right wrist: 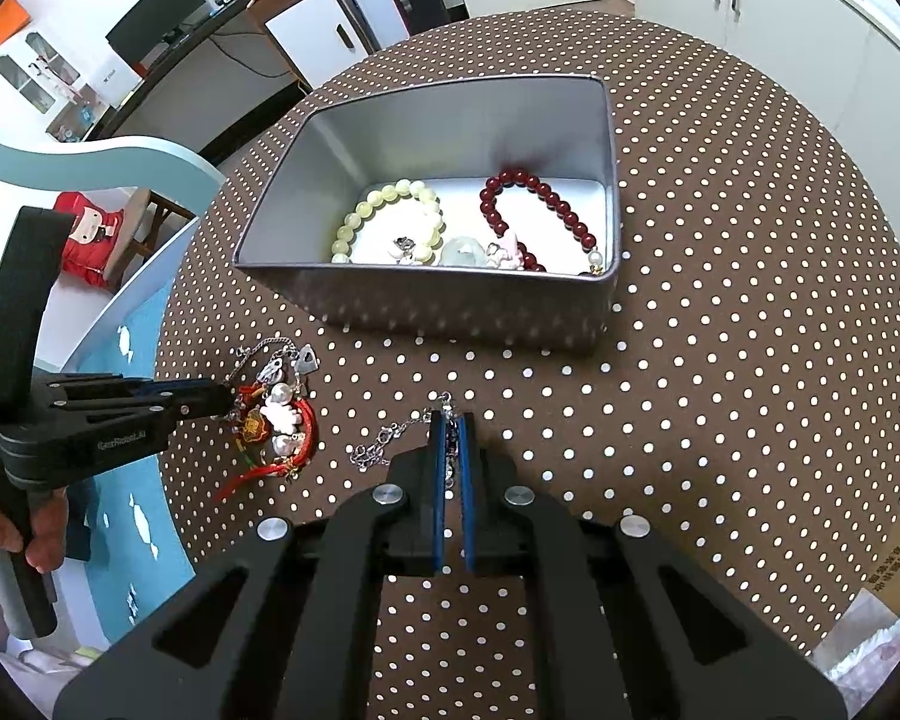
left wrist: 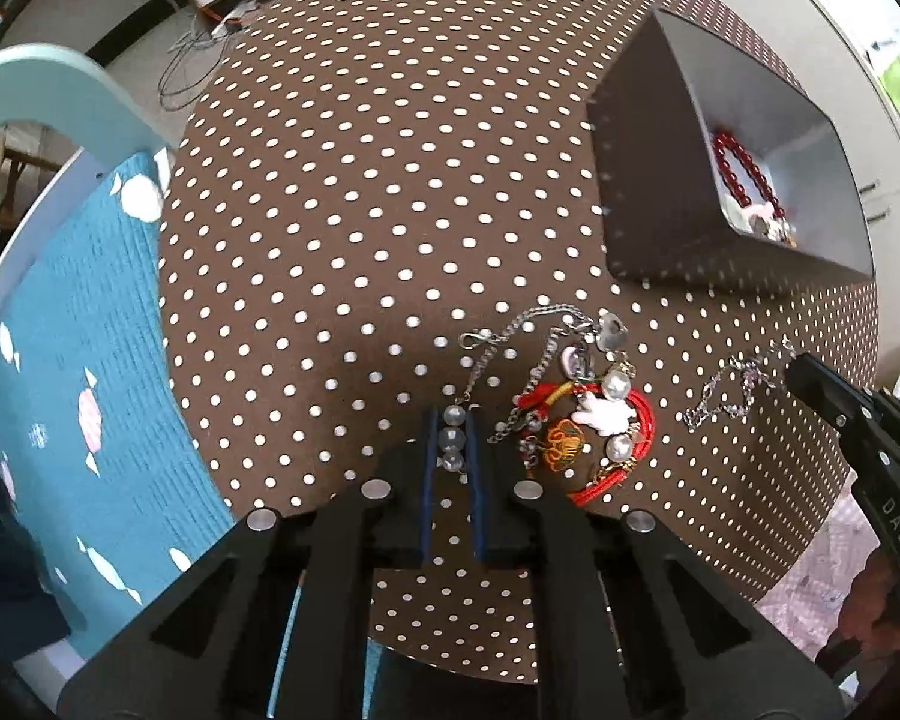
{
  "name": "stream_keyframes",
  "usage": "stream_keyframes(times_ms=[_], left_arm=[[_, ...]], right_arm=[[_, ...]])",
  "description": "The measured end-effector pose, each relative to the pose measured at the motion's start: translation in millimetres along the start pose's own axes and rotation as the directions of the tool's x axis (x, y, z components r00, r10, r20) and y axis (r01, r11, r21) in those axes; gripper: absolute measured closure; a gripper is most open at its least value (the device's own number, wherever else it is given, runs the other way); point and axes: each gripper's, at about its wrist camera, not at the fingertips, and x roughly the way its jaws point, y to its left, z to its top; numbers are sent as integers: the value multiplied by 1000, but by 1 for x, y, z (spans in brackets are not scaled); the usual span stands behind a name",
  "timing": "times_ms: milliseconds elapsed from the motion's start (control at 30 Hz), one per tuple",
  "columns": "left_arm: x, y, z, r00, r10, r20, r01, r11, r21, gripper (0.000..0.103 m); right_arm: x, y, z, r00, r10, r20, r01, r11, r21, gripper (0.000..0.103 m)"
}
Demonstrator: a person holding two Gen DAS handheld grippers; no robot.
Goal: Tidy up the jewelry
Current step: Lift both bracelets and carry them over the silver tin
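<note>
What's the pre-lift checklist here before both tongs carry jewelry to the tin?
1. Left tongs closed on the clear bead strand: ok, three beads sit between the pads.
2. Right tongs closed on the silver chain: ok, chain pinched between the pads, the rest trailing on the cloth.
3. Bead strand free of the red cord bracelet pile: cannot tell, its chain runs up beside the pile.
4. Silver chain clear of the pile: ok, a gap of cloth shows between them.
5. Tin open with room: ok, no lid, yellow bead bracelet and dark red bead bracelet leave bare floor.
6. Tin upright on the table: ok.
</note>
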Motion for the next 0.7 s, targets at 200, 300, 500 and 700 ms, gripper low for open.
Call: stream_keyframes(times_ms=[200, 300, 500, 700], left_arm=[[-20, 7, -2, 999, -26, 38, 26, 1000, -12, 95], [-35, 8, -5, 996, -49, 75, 50, 999, -16, 95], [-65, 5, 3, 987, -70, 145, 71, 997, -2, 95], [-85, 0, 5, 974, -90, 206, 89, 996, 13, 95]], right_arm=[[-9, 1, 3, 1000, -11, 27, 11, 1000, 8, 100], [-15, 2, 3, 999, -19, 45, 19, 1000, 9, 100], [-32, 6, 2, 995, -32, 97, 32, 999, 1, 100], [-52, 14, 8, 985, -44, 164, 47, 999, -17, 100]])
